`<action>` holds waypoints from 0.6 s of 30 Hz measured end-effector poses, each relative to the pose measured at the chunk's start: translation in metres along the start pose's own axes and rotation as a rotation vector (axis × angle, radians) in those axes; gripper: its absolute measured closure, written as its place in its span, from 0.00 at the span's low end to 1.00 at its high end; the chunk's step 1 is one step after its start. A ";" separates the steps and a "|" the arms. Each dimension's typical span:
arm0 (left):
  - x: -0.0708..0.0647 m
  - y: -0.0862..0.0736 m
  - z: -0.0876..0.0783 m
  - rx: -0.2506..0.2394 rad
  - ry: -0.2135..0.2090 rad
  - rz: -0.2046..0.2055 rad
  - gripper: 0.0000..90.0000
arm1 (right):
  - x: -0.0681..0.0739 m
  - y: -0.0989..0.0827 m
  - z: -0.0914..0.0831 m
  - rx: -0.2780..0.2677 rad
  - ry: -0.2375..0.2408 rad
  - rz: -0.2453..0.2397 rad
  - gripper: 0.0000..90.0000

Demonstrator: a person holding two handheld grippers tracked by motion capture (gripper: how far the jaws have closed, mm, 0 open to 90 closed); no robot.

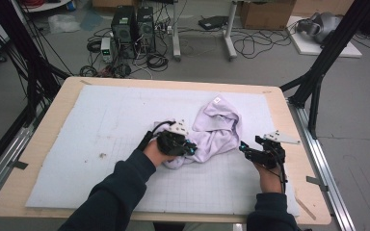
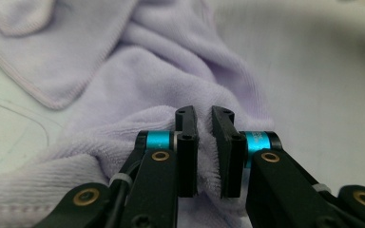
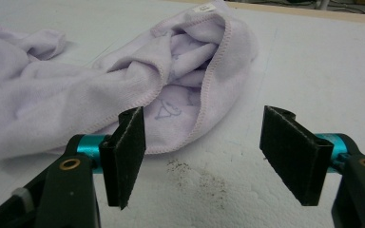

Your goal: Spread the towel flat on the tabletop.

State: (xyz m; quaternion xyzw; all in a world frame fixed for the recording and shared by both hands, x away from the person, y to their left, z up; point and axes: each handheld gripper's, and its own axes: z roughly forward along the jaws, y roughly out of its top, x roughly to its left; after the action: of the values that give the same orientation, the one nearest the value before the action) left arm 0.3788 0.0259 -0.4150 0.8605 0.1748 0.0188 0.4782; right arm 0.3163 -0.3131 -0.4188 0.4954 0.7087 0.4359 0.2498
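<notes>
Pinching fluffy lilac towel [image 2: 171, 71], left tongs [image 2: 204, 118]

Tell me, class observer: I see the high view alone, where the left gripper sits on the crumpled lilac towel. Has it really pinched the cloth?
Observer: Yes. In the left gripper view the left gripper has its jaws nearly together, with a fold of the towel squeezed between the pads.
Operator: And the right gripper?
Observer: The right gripper stands open, its jaws wide apart with nothing between them, just short of the towel's stitched hem.
Operator: Anything on the mat near it?
Observer: Dark crumbs lie on the white mat between its jaws.
</notes>
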 end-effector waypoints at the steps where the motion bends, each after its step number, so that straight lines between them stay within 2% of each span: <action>1: 0.006 0.001 -0.006 -0.041 -0.005 -0.030 0.90 | 0.000 0.000 0.000 0.000 -0.001 -0.004 0.35; 2: 0.006 0.001 -0.006 -0.041 -0.005 -0.030 0.90 | 0.001 0.000 0.000 0.001 0.002 -0.004 0.35; 3: 0.018 0.001 -0.019 -0.117 -0.001 -0.102 0.90 | 0.002 0.000 0.001 0.004 0.002 -0.003 0.35; 5: 0.031 0.000 -0.031 -0.177 0.017 -0.162 0.90 | 0.003 0.000 0.003 0.008 0.006 -0.004 0.35; 6: 0.031 0.000 -0.031 -0.177 0.017 -0.162 0.90 | 0.004 0.000 0.004 0.009 0.009 -0.009 0.36; 7: 0.046 -0.002 -0.042 -0.215 0.066 -0.223 0.90 | 0.006 0.000 0.004 0.012 0.013 -0.010 0.36; 12: 0.077 -0.014 -0.070 -0.320 0.205 -0.380 0.91 | 0.014 0.001 0.010 0.023 0.037 -0.026 0.36; 13: 0.082 -0.018 -0.074 -0.325 0.233 -0.404 0.91 | 0.016 0.001 0.011 0.028 0.040 -0.026 0.36; 14: 0.082 -0.018 -0.074 -0.325 0.233 -0.404 0.91 | 0.017 0.001 0.012 0.029 0.046 -0.031 0.36; 15: 0.091 -0.026 -0.083 -0.332 0.282 -0.434 0.91 | 0.019 0.001 0.013 0.033 0.054 -0.029 0.36; 17: 0.098 -0.032 -0.091 -0.347 0.316 -0.459 0.91 | 0.024 0.001 0.015 0.037 0.068 -0.037 0.36; 18: 0.098 -0.032 -0.091 -0.347 0.316 -0.459 0.91 | 0.026 0.001 0.017 0.040 0.076 -0.041 0.36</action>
State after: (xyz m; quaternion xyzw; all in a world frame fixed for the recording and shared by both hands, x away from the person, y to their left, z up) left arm 0.4439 0.1468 -0.4057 0.6906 0.4304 0.0732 0.5766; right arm 0.3198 -0.2826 -0.4242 0.4686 0.7362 0.4352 0.2215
